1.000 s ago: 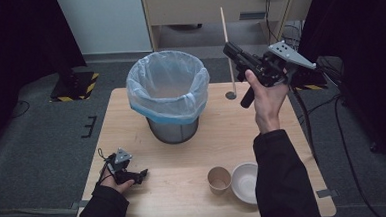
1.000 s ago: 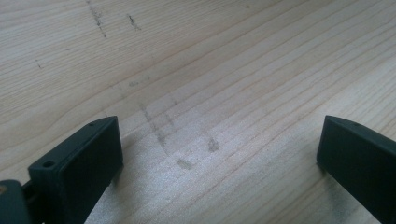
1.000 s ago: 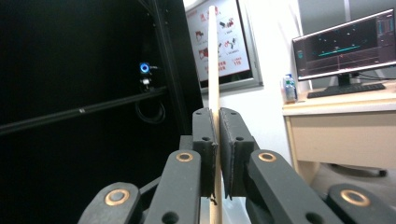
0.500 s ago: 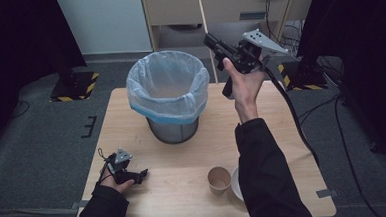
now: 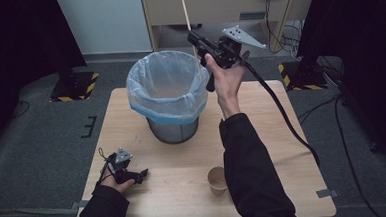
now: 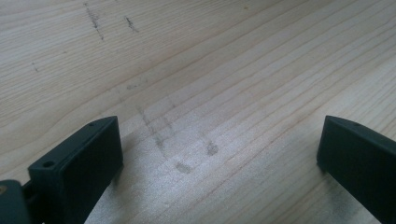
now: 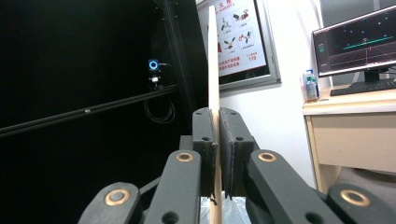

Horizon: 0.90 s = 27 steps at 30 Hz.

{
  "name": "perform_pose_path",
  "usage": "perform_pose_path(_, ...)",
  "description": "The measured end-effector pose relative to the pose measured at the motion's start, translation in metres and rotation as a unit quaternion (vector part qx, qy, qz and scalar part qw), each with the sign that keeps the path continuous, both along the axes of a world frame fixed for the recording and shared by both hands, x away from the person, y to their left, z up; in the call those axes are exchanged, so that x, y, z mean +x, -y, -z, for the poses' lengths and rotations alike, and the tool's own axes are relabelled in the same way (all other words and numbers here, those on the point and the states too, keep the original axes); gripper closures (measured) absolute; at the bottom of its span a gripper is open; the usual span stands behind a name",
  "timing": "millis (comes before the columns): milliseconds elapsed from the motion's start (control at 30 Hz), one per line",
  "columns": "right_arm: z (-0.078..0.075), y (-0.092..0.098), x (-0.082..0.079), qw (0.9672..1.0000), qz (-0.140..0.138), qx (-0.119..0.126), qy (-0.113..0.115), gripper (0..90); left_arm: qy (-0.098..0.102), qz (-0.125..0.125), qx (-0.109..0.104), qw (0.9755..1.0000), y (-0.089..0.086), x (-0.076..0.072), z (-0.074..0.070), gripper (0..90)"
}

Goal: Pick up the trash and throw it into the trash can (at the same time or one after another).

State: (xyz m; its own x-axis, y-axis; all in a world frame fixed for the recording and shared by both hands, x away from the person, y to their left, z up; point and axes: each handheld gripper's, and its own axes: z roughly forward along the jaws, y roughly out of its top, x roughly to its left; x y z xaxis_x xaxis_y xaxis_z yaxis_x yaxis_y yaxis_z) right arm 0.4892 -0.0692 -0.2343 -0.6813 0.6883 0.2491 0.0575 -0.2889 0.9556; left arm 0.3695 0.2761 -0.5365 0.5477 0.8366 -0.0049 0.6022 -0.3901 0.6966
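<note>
My right gripper (image 5: 194,38) is raised above the right rim of a metal bin (image 5: 173,127) lined with a pale blue bag (image 5: 165,82). It is shut on a thin wooden stick (image 5: 188,19) that stands nearly upright, its lower end hanging over the bag's opening. In the right gripper view the stick (image 7: 213,60) rises straight up from between the pressed pads of my right gripper (image 7: 217,128). My left gripper (image 5: 138,175) lies on the wooden table (image 5: 288,148) near its front left corner. The left gripper view shows my left gripper (image 6: 219,154) open, bare wood between its jaws.
A small paper cup (image 5: 217,180) stands near the table's front edge, just left of the right sleeve. The right gripper's cable (image 5: 281,111) trails across the table's right side. Beyond the table are a cabinet and dark curtains.
The right hand has carried the stick leftward, from beside the bin to over its right rim. The right forearm now covers the white bowl. The left gripper has not moved.
</note>
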Motion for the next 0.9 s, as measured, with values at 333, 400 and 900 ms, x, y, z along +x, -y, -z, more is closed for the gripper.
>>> perform_pose_path(333,0.011,-0.026,0.013,1.0000,0.005,0.005,0.004,85.9,0.000,0.001,-0.001,1.0000,0.000,0.000,0.000,0.0)
perform_pose_path(400,0.014,-0.029,0.016,0.9999,0.011,0.001,0.005,85.9,0.000,0.001,-0.001,1.0000,0.000,0.000,0.000,0.0)
perform_pose_path(900,0.020,-0.016,0.014,1.0000,0.004,-0.003,-0.008,63.6,0.000,0.002,-0.001,1.0000,0.000,0.000,0.000,0.0)
